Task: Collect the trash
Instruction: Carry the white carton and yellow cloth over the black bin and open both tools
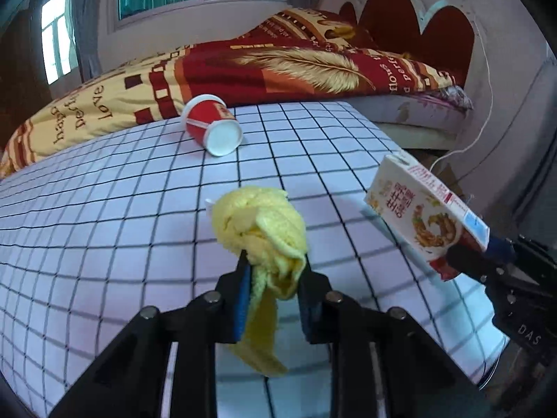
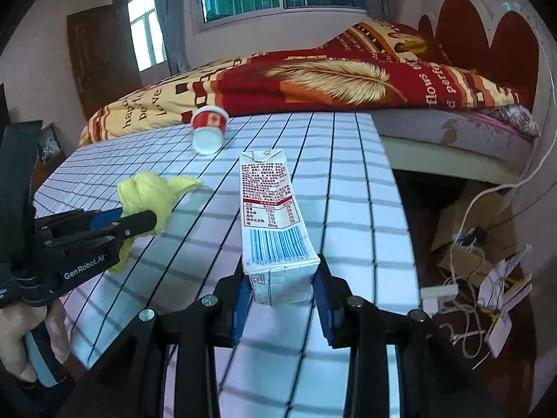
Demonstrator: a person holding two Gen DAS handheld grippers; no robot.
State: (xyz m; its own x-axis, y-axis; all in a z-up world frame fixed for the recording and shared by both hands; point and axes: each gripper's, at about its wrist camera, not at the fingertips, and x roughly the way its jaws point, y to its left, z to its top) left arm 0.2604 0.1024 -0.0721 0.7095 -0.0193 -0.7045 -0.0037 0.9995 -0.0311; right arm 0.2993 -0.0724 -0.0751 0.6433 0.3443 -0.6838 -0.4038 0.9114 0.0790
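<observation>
Both grippers are loaded. The left gripper (image 1: 275, 278) is clamped nearly closed on a crumpled yellow cloth (image 1: 261, 223), w/ the bunched part sticking out past the tips and a loose tail hanging down between the fingers toward the table. The right gripper (image 2: 282, 289) is pinched on the bottom end of a white drink carton (image 2: 271, 209), barcode side up, w/ the rest of the carton cantilevered out over the table's right part. Both items look lifted off the checked tablecloth (image 1: 104, 244). One piece of trash is left: a red paper cup (image 1: 212, 127) lying on its side at the far edge of the table, close to the patterned quilt (image 1: 278, 66) on the bed behind.

No bin shows in either view, so I can't tell where the drop-off is.

Doing the carry well, as I judge it:
- Keep the squeeze on the cloth constant; soft fabric can creep out of a narrow grip, and the dangling tail can snag on the table edge.
- The carton is held by one end only, so it has leverage to pivot. Avoid quick swings, keep it level-ish.
- Keep the two grippers apart; they're near each other over the table now.
- Go back for the cup after both are dropped.
</observation>
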